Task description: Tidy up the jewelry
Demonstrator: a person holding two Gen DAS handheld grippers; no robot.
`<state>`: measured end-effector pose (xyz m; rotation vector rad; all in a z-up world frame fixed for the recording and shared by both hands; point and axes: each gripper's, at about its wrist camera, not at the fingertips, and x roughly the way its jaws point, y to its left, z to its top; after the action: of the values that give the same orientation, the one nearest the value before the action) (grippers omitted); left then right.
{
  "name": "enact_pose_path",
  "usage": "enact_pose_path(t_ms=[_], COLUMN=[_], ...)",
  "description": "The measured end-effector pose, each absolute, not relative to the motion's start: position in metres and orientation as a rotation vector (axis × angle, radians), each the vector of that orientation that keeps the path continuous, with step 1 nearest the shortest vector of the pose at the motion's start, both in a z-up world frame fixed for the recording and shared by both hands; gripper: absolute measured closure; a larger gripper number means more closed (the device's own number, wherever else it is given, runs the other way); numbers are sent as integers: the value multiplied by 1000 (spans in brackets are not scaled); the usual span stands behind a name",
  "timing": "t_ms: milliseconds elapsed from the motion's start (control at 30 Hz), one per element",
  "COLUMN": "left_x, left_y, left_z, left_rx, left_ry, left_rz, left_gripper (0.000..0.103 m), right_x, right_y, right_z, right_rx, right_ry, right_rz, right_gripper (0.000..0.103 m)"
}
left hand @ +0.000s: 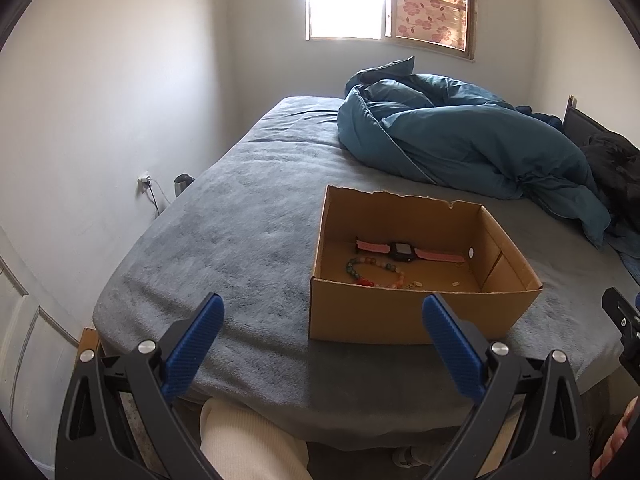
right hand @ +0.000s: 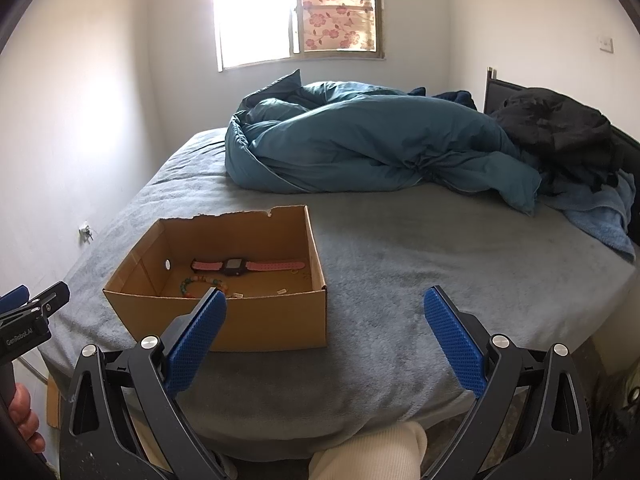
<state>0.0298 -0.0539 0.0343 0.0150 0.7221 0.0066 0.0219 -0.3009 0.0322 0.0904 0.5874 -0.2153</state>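
An open cardboard box (left hand: 404, 318) sits on the grey bed; it also shows in the right wrist view (right hand: 256, 322). Inside lie a pink-strapped watch (left hand: 404, 251) (right hand: 244, 267) and a bracelet of coloured beads (left hand: 374, 274) (right hand: 200, 282), plus small pale bits on the box floor. My left gripper (left hand: 322, 304) is open and empty, held above the bed's near edge, left of the box front. My right gripper (right hand: 324, 298) is open and empty, just right of the box's near corner.
The grey blanket (left hand: 224, 248) covers the bed. A crumpled teal duvet (right hand: 360, 148) and dark clothing (right hand: 560, 128) lie at the far side. A wall (left hand: 100, 120) with a socket is on the left. My knee (left hand: 248, 440) is at the bed's near edge.
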Motion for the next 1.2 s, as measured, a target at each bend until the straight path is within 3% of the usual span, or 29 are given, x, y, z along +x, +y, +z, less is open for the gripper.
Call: enact_pose_path(t_ms=[1200], left_x=[29], left_y=[-54], left_z=[32], left_rx=[16], left_ry=[729], left_rz=[0], left_gripper=[6], right_x=[21], right_y=[-301], right_z=[32], right_rx=[89], right_ry=[592], right_rz=[-210], right_gripper=[8])
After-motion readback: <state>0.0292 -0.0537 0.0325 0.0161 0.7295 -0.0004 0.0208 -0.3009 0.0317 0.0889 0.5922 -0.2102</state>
